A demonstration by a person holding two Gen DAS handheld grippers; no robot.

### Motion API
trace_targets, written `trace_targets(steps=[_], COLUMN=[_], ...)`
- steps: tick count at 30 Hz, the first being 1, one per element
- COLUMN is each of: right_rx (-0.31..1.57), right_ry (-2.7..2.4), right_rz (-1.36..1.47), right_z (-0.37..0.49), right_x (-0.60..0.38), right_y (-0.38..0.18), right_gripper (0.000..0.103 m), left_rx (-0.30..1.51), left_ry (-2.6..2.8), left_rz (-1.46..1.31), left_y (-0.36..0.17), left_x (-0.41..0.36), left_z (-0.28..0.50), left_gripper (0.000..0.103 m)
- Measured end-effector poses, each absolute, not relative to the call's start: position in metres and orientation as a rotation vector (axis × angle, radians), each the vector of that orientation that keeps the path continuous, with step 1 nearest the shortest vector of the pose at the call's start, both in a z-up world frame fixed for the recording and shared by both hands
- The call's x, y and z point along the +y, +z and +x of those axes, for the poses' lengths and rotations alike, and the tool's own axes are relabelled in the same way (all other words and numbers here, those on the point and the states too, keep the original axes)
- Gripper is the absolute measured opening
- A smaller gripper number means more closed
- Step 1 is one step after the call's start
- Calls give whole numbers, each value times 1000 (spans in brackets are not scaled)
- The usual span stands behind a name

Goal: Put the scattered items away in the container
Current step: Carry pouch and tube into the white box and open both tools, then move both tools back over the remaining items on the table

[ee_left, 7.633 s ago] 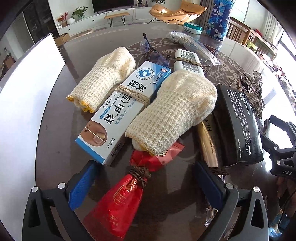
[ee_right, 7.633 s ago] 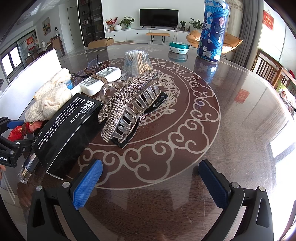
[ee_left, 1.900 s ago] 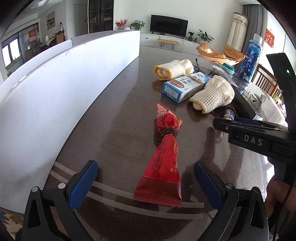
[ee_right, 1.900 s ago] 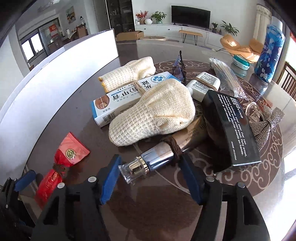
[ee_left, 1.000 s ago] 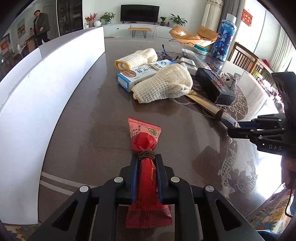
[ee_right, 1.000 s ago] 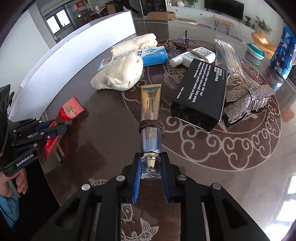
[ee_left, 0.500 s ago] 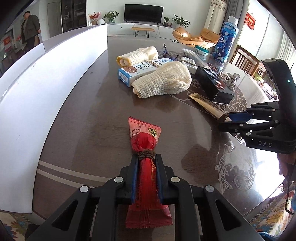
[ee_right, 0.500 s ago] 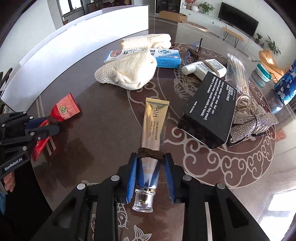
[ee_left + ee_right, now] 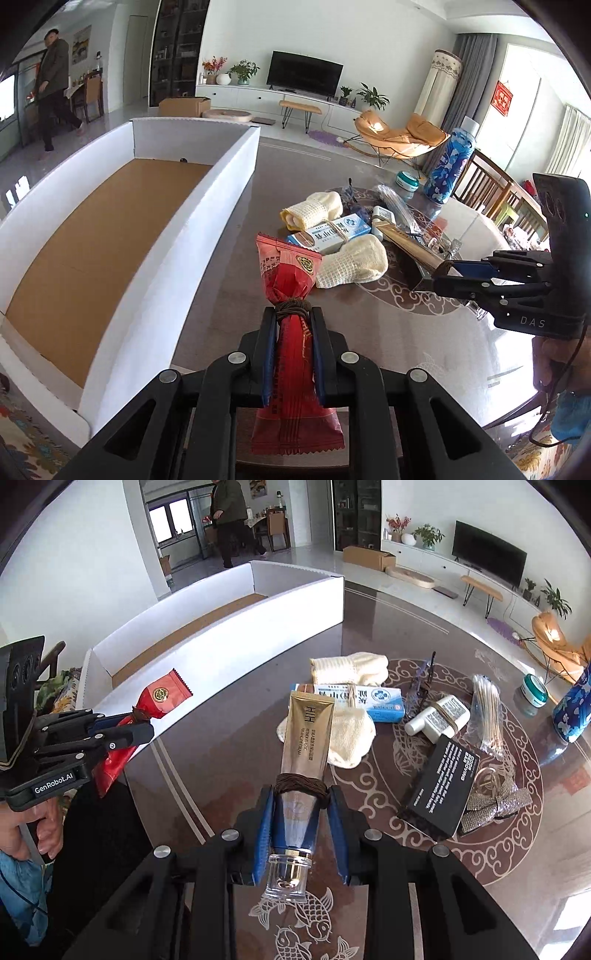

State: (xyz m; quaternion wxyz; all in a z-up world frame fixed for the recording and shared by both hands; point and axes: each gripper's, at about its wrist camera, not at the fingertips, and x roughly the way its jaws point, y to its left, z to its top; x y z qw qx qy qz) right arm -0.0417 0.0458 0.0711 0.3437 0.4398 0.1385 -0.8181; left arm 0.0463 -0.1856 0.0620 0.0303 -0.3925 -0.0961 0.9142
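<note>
The left tool (image 9: 293,325) clamps a crinkled red foil snack packet (image 9: 291,295) tied with brown cord — the right tool (image 9: 301,808) grips a gold-and-clear cream tube (image 9: 304,738), likewise banded.

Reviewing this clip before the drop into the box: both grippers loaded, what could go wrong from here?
1. The left gripper pinches the red packet at its tied waist only; the soft wrapper may slip out before clearing the white box wall.
2. The right gripper holds the gold tube near its cap end, long body cantilevered forward; it could pivot or snag the wall.
3. Both grippers head toward one box, so they might collide.
</note>
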Motion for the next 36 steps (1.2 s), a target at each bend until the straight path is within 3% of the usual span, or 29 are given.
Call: trace_targets(steps=[10, 21, 22, 23, 24, 25, 26, 29, 36], right_rx=[258, 395, 410, 421, 433, 445, 461, 513, 578], right_ry=[-1959, -1872, -1873, -1875, -1886, -1908, -1916, -1934, -1912], right_rz=[977, 1022, 1036, 1045, 1043, 1033, 1028, 1029, 1026], right_z=[-43, -46, -47, -49, -50, -51, -53, -58, -59], right_x=[-134, -265, -269, -271, -272, -271, -270, -261, -251], right_y=[131, 59, 53, 48, 45, 43, 41, 31, 30], right_gripper=[30, 31, 37, 55, 65, 68, 68, 66, 64], left_rx=[-495, -587, -570, -541, -522, -505, -486, -395, -345], left_ry=[3027, 3011, 3020, 3029, 3035, 3038, 3041, 3050, 3060], left_rz=[-1295, -1550, -1560, -1554, -1562, -1569, -1575, -1605, -1615], left_y=[83, 26, 23, 23, 23, 23, 24, 21, 20], left_x=[-336, -378, -376, -373, -371, -368, -366, -358, -352], left_z=[39, 19, 19, 19, 19, 18, 17, 12, 15], left_gripper=[17, 21, 22, 25, 26, 30, 37, 45, 48])
